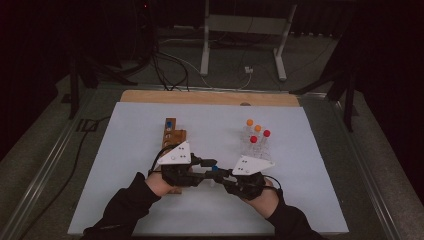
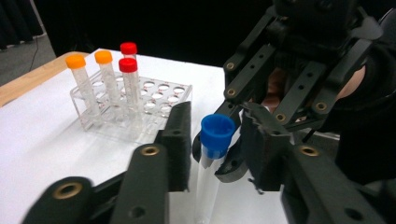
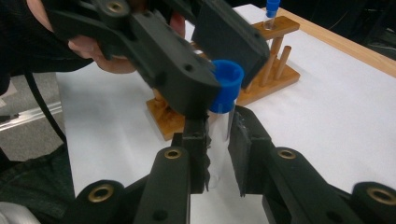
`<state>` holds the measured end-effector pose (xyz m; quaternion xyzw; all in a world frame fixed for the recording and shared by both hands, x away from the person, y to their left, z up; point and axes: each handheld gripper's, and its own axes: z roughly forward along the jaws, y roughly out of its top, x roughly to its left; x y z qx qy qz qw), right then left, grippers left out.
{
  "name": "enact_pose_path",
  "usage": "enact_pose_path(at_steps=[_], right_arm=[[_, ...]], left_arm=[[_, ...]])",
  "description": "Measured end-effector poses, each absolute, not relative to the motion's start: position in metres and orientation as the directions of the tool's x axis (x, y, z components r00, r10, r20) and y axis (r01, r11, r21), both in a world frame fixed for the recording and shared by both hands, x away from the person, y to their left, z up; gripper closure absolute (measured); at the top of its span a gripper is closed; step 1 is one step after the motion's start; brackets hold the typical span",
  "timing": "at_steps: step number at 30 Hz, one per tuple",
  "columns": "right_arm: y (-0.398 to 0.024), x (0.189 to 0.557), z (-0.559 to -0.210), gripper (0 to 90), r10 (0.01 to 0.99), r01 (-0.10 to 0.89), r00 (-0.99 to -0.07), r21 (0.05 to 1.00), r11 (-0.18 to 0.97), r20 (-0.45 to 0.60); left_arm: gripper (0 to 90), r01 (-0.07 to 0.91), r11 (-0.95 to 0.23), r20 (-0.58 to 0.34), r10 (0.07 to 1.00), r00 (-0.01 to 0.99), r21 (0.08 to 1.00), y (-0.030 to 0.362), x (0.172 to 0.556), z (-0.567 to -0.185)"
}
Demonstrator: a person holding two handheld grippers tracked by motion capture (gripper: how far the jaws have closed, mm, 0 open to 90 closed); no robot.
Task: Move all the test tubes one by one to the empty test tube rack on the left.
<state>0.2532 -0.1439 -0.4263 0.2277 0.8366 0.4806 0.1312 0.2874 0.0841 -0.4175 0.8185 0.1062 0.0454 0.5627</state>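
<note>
Both forearms come in low and angle inward, so the left gripper (image 1: 209,163) and right gripper (image 1: 216,176) meet tip to tip. The right gripper's jaws are clamped; the left's are nearly closed around what they share.

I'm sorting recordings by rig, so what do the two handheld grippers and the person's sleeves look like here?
Both the left gripper and the right gripper are black, with perforated linkage bars, brass-coloured rivets and flat rectangular pads. Each carries a pale grey three-cornered plate on top, marked with small dark dots, and a black cable loops from the left one. The person wears black long sleeves.
</note>
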Motion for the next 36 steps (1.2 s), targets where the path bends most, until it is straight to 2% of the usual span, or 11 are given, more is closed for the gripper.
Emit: enact_pose_path(at_steps=[3, 7, 8, 9, 15, 20, 23, 26, 32, 36], right_arm=[[-0.144, 0.253, -0.426, 76.8, 0.506, 0.256, -0.862, 0.864, 0.435, 0.001], [-0.145, 0.254, -0.426, 75.9, 0.506, 0.262, -0.862, 0.867, 0.424, 0.013], [-0.147, 0.255, -0.425, 70.2, 0.513, 0.267, -0.858, 0.868, 0.419, 0.017], [-0.147, 0.255, -0.425, 70.2, 0.513, 0.267, -0.858, 0.868, 0.419, 0.017], [-0.154, 0.257, -0.423, 49.0, 0.553, 0.287, -0.832, 0.881, 0.377, 0.035], [-0.16, 0.26, -0.42, 29.4, 0.57, 0.301, -0.82, 0.886, 0.353, 0.051], [-0.164, 0.261, -0.417, 20.9, 0.577, 0.296, -0.815, 0.891, 0.344, 0.048], [-0.169, 0.262, -0.415, 18.4, 0.588, 0.301, -0.807, 0.898, 0.32, 0.06], [-0.176, 0.263, -0.412, 2.8, 0.602, 0.299, -0.796, 0.905, 0.301, 0.062], [-0.179, 0.262, -0.409, 0.4, 0.6, 0.292, -0.798, 0.91, 0.295, 0.062]], left_arm=[[74.9, 0.124, -0.345, -0.048, 0.222, 0.974, 0.93, 0.083, 0.288, -0.418], [76.8, 0.121, -0.343, -0.045, 0.222, 0.974, 0.931, 0.084, 0.289, -0.416], [77.0, 0.132, -0.329, -0.059, 0.224, 0.973, 0.935, 0.086, 0.291, -0.415], [77.0, 0.137, -0.321, -0.064, 0.228, 0.971, 0.937, 0.087, 0.293, -0.414], [77.2, 0.151, -0.295, -0.065, 0.283, 0.957, 0.943, 0.1, 0.305, -0.402], [77.2, 0.141, -0.287, -0.038, 0.337, 0.941, 0.947, 0.112, 0.313, -0.39], [77.2, 0.139, -0.284, -0.023, 0.376, 0.926, 0.949, 0.123, 0.321, -0.383], [77.2, 0.146, -0.268, -0.021, 0.42, 0.907, 0.952, 0.135, 0.329, -0.376], [77.2, 0.162, -0.251, -0.016, 0.498, 0.867, 0.954, 0.159, 0.344, -0.367], [77.2, 0.172, -0.241, -0.011, 0.552, 0.834, 0.955, 0.175, 0.352, -0.363]])
